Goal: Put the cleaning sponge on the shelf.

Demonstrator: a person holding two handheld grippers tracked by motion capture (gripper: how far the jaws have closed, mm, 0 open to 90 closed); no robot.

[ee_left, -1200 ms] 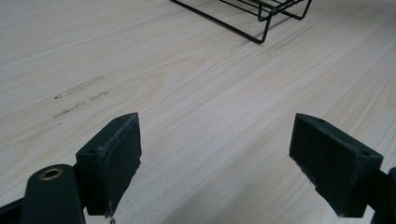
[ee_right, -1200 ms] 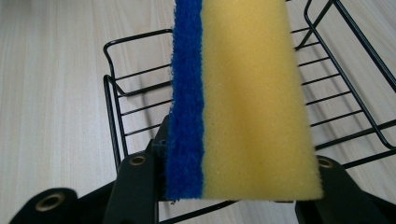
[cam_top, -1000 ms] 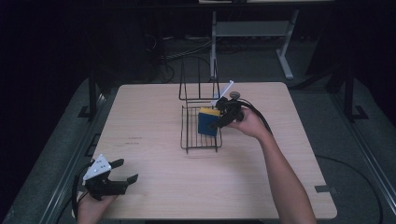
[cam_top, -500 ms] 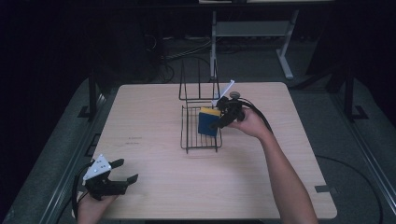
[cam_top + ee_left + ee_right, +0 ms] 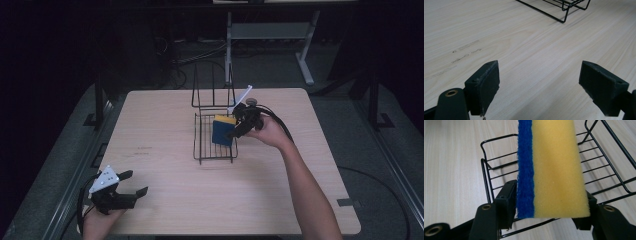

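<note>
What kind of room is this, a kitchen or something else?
Probably a lab or workshop rather than a kitchen: a bare wooden table in a dark room, cables on the floor, and a metal-framed bench behind.

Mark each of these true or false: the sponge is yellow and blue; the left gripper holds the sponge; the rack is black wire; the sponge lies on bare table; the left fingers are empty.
The sponge is yellow and blue: true.
The left gripper holds the sponge: false, it sits between the right gripper fingers, which have just been opening.
The rack is black wire: true.
The sponge lies on bare table: false, it is over the rack.
The left fingers are empty: true.
</note>
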